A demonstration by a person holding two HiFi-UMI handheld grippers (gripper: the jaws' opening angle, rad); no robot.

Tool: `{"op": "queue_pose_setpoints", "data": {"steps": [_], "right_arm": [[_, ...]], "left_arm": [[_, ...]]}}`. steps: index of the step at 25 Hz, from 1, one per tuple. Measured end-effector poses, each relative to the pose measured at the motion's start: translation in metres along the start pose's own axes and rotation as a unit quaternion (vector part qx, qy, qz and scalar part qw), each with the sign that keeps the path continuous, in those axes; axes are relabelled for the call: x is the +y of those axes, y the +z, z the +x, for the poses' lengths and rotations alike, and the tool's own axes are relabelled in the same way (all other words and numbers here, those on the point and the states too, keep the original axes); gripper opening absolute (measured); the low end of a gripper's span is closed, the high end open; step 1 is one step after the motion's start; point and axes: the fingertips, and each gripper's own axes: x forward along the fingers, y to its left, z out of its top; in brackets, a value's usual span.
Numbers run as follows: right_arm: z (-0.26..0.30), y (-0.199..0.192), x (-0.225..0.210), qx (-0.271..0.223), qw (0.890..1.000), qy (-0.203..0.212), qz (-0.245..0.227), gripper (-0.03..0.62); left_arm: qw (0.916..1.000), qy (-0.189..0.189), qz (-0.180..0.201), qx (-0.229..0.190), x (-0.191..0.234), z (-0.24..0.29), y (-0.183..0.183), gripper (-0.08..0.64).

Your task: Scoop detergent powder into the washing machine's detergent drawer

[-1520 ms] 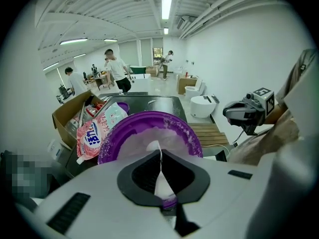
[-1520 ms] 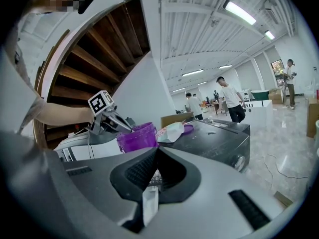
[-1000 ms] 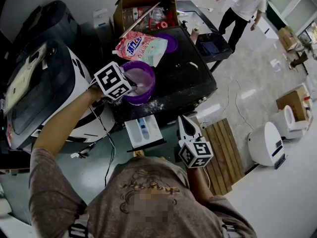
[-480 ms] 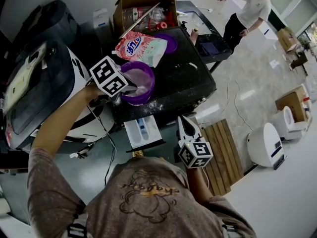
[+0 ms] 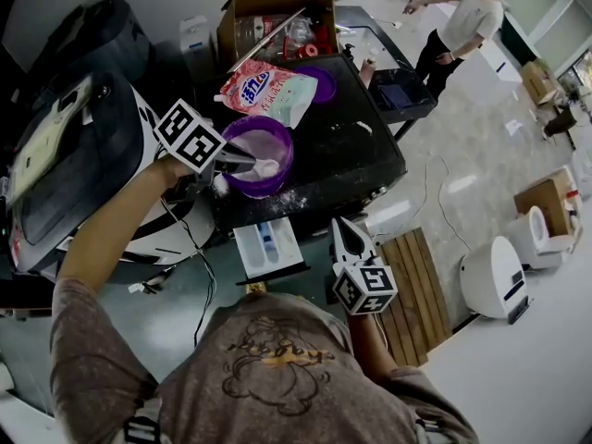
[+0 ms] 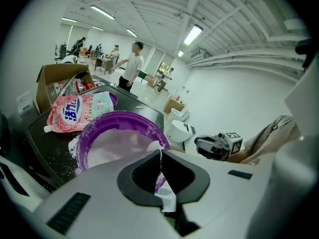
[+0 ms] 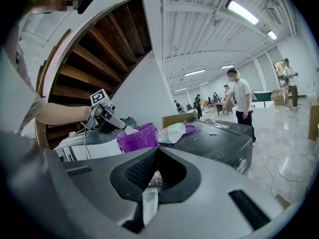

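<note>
Shifted a little leftward since a second ago, the left tool [image 5: 246, 162], arm outstretched, stays clenched on a white scoop [image 5: 266, 167]. Nearest, the right tool [image 5: 340, 229], clenched on nothing, hangs beside the open detergent drawer [image 5: 268, 246]. Farther, the scoop sits over powder in the purple bowl [image 5: 259, 186]. Beyond it, a pink detergent bag [image 5: 266, 91] lies on the dark surface [image 5: 351, 151].

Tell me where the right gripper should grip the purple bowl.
Probably the right rim of the purple bowl, pinched from above, one jaw inside, one outside: its wall is thin and upright. The left gripper and scoop take the left rim, and the detergent bag lies behind.
</note>
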Motion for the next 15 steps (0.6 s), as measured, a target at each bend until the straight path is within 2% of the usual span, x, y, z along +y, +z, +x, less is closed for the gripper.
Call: {"op": "queue_pose_setpoints", "data": {"steps": [8,15], "right_arm": [[0.005,-0.004,0.004,0.009,1.0,0.012,-0.017,0.002],[0.011,-0.002,0.013,0.013,1.0,0.021,-0.02,0.002]], "left_arm": [[0.9936,-0.008,-0.079,-0.081,0.008,-0.016,0.003,0.023],[0.9786,-0.017,-0.139,-0.151,0.013,-0.032,0.002,0.023]]}}
